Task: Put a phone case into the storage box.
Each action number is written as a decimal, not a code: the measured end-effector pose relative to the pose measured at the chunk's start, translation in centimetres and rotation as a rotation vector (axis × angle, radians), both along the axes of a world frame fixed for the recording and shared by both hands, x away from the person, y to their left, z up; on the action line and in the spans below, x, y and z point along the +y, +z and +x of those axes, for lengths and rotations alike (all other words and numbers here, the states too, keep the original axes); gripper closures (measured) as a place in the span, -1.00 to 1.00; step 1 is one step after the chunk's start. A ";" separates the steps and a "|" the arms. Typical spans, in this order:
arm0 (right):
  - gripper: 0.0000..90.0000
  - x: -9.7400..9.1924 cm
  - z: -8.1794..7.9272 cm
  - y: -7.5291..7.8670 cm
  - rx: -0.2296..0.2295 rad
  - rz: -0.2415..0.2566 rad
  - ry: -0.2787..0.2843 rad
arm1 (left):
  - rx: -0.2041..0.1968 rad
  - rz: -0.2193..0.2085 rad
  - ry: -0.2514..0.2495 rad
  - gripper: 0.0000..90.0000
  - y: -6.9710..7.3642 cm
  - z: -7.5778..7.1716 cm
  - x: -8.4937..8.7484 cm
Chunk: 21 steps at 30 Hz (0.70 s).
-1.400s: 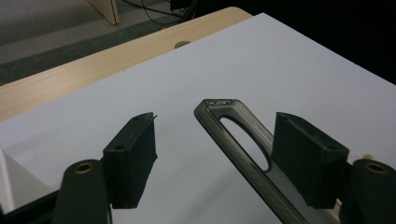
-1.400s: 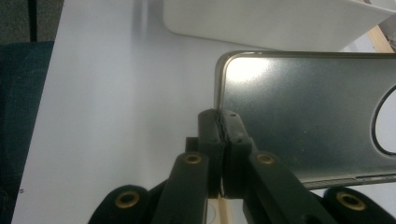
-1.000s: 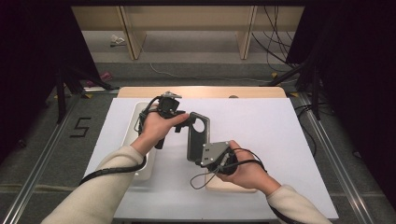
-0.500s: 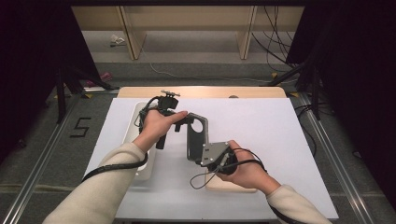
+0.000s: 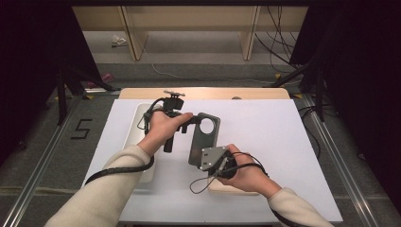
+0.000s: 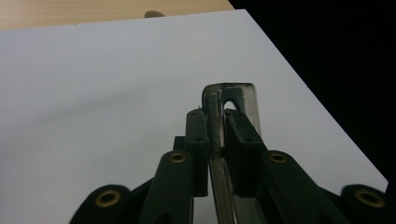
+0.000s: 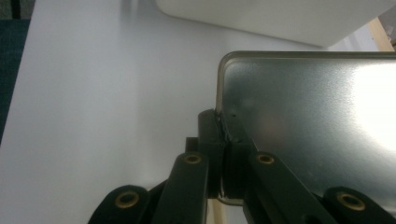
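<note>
2 grippers, left [image 6: 215, 135] and right [image 7: 224, 135], fingers pinching 1 grey metal plate [image 5: 204, 137], its lower edge hidden.

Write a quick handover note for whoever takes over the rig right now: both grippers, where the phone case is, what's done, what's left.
Left gripper: jaws have just been closing, now clamped on the far end of the grey phone case, by its round camera hole.
Right gripper: shut on the near corner of the same case.
Case: held between both grippers over the white mat; a white tray lies to the left.
Done: two-handed grip secured.
Left: probably moving or setting the case down; the destination isn't evident.
</note>
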State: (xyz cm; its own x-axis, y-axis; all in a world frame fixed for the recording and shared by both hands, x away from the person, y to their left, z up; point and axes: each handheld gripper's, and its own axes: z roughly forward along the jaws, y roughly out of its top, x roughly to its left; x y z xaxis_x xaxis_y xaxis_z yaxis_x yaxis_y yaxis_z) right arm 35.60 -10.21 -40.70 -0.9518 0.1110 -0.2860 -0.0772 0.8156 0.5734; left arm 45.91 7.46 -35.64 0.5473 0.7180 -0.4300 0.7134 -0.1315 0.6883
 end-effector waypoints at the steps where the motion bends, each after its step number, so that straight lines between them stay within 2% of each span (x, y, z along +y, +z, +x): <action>1: 0.97 0.0 0.0 -0.1 0.005 -0.003 -0.005 | -0.021 0.003 -0.010 0.82 0.2 -0.3 -0.2; 4: 0.95 0.0 0.2 -0.2 0.000 0.009 -0.024 | -0.072 0.005 -0.027 0.83 0.7 -0.9 -0.6; 5: 0.86 0.0 0.3 -0.3 0.003 0.016 -0.042 | -0.117 0.029 -0.030 0.83 1.1 -1.2 -0.7; 6: 0.86 0.0 0.3 -0.3 0.003 0.016 -0.042 | -0.117 0.029 -0.030 0.83 1.1 -1.2 -0.7; 7: 0.61 -0.2 0.5 -0.3 -0.002 0.035 -0.069 | -0.144 0.043 -0.029 0.83 1.2 -1.2 -0.7; 8: 0.61 -0.2 0.5 -0.3 -0.002 0.035 -0.069 | -0.164 0.049 -0.030 0.83 1.3 -1.3 -0.6; 10: 0.36 -0.5 0.6 -0.2 -0.006 0.061 -0.104 | -0.187 0.055 -0.029 0.83 1.5 -1.2 -0.4; 11: 0.13 -0.8 0.7 0.0 -0.005 0.093 -0.148 | -0.227 0.072 -0.034 0.83 1.5 -1.3 -0.3; 12: 0.13 -0.8 0.7 0.0 -0.005 0.093 -0.148 | -0.227 0.072 -0.034 0.83 1.5 -1.3 -0.3; 13: -0.08 -1.3 1.0 0.2 -0.002 0.136 -0.187 | -0.246 0.084 -0.034 0.83 1.5 -1.3 -0.2; 14: -0.08 -1.3 1.0 0.2 -0.002 0.136 -0.187 | -0.262 0.090 -0.031 0.83 1.5 -1.4 -0.1; 15: -0.18 -1.8 1.4 0.2 0.012 0.170 -0.227 | -0.276 0.091 -0.030 0.83 1.5 -1.4 0.0; 17: -0.23 -2.1 1.6 0.2 0.022 0.183 -0.243 | -0.299 0.096 -0.025 0.83 1.3 -1.5 0.4; 18: -0.34 -2.7 1.9 0.3 0.047 0.218 -0.282 | -0.308 0.096 -0.025 0.83 1.3 -1.5 0.6; 19: -0.34 -2.7 1.9 0.3 0.047 0.218 -0.282 | -0.314 0.101 -0.031 0.83 1.2 -1.5 0.8; 20: -0.41 -3.3 2.1 0.4 0.046 0.250 -0.304 | -0.321 0.102 -0.029 0.83 1.1 -1.5 1.0; 21: -0.45 -3.4 2.1 0.4 0.050 0.257 -0.310 | -0.335 0.112 -0.022 0.83 0.9 -1.5 1.4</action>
State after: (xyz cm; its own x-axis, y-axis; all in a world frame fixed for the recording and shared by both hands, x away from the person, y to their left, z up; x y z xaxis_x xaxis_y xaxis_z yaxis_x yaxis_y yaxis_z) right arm 37.71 -13.65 -40.26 -0.8742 0.4566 -0.1653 0.1831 0.6253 0.7586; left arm 44.41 8.90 -34.74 0.6607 0.7369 -0.1429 0.4461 -0.2324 0.8643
